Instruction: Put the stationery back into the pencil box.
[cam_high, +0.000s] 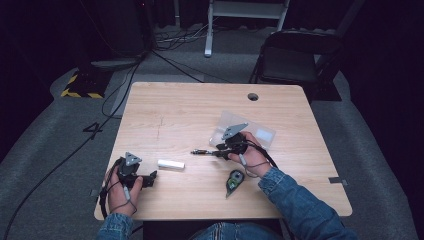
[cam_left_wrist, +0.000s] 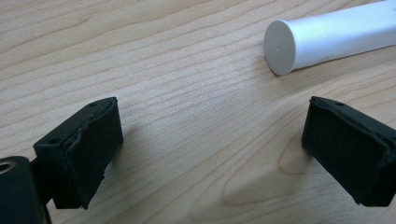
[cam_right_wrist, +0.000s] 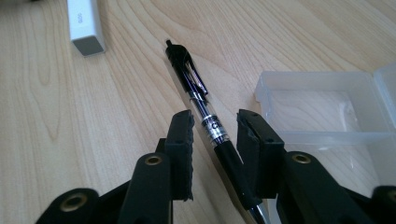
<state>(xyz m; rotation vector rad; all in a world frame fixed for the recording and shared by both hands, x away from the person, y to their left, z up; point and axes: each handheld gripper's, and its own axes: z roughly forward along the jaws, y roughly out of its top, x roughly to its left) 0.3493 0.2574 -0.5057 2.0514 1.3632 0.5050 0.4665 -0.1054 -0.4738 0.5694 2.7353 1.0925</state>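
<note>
We are looking down on a wooden table (cam_high: 175, 110) where a clear plastic box (cam_high: 250, 131) is lying open toward the right. Our left gripper (cam_high: 151, 177) is resting with jaws spread wide, just short of a white tube (cam_high: 171, 164). Our right gripper (cam_right_wrist: 214, 133) is straddling a black pen (cam_right_wrist: 198, 93), jaws apart, not yet pinching it. A tape dispenser (cam_high: 234, 181) is lying near our right hand (cam_high: 255, 157).

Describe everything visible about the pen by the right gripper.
The pen is a retractable ballpoint with a clear barrel, black clip and push button, a white label band, a black rubber grip and a metal tip. It lies flat on the wooden table, beside the clear plastic case. The right gripper straddles its grip section, jaws close on either side but not visibly clamped.
</note>
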